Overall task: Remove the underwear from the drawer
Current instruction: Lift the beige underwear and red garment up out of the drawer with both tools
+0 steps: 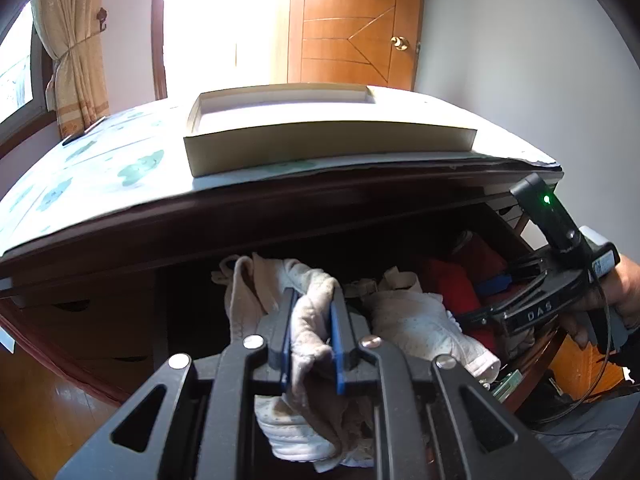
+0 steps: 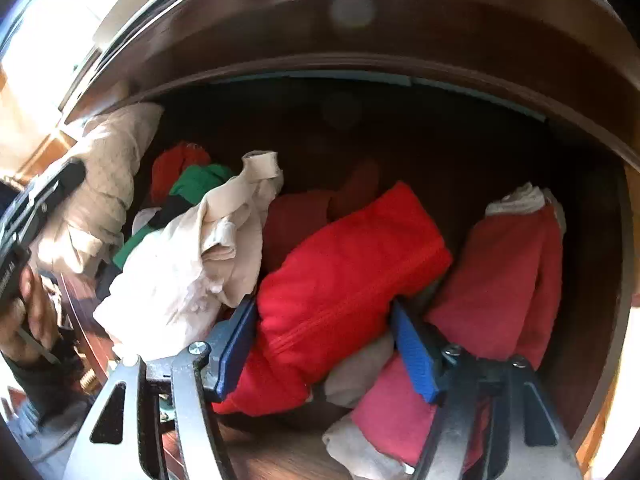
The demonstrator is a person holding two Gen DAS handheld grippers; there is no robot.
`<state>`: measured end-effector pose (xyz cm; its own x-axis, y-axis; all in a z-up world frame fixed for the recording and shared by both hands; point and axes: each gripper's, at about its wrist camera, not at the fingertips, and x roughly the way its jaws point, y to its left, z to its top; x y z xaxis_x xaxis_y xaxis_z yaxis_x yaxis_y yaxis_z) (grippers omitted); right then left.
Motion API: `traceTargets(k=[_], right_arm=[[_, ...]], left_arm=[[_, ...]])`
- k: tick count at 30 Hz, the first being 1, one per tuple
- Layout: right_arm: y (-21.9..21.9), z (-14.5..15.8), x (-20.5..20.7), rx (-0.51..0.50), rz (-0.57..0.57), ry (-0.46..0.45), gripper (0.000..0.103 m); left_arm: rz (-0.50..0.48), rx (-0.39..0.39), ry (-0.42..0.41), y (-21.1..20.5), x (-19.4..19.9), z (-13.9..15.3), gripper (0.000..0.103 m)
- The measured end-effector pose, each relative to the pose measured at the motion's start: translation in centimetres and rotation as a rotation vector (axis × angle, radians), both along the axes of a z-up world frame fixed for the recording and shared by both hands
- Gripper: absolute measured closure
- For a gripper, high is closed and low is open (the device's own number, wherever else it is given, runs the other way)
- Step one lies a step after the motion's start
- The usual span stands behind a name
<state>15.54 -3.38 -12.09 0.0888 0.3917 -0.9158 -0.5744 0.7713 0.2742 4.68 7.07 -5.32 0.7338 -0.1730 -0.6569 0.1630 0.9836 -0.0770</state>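
Left gripper (image 1: pixel 311 336) is clamped on beige underwear (image 1: pixel 308 332) above the drawer (image 2: pixel 592 360). Right gripper (image 2: pixel 324 344) straddles the red folded underwear (image 2: pixel 344 280) inside, jaws apart, roll running diagonally between them.

Drawer (image 2: pixel 360 128) depths dark, unreadable

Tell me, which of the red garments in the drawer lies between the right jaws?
The bright red folded garment with the visible seam, in the middle. The duller red one lies outside them, to the right.
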Motion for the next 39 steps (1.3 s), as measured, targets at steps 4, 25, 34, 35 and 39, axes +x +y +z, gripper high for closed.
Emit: traceTargets(k=[4,25,34,35,39], right_arm=[[-0.3,-0.4,0.7,0.013,-0.028,0.055,0.028],[0.5,1.6,-2.8,0.014,0.182,-0.226,0.049],[-0.3,2.8,-4.4,0.03,0.189,-0.353,0.051],[-0.7,3.1,-5.0,0.03,0.186,-0.377,0.051],[-1.4,3.7,-6.5,0.038,0.186,-0.478,0.051]], left_arm=[[-0.012,0.003,0.013,-0.9,0.1,-0.8,0.09],[0.009,-0.032,-0.011,-1.2,-0.8,-0.9,0.09],[0.011,-0.046,-0.032,-1.2,-1.1,-0.8,0.09],[0.013,-0.049,-0.039,-1.2,-1.2,-0.7,0.09],[0.008,-0.052,-0.058,-1.4,-1.4,-0.6,0.09]])
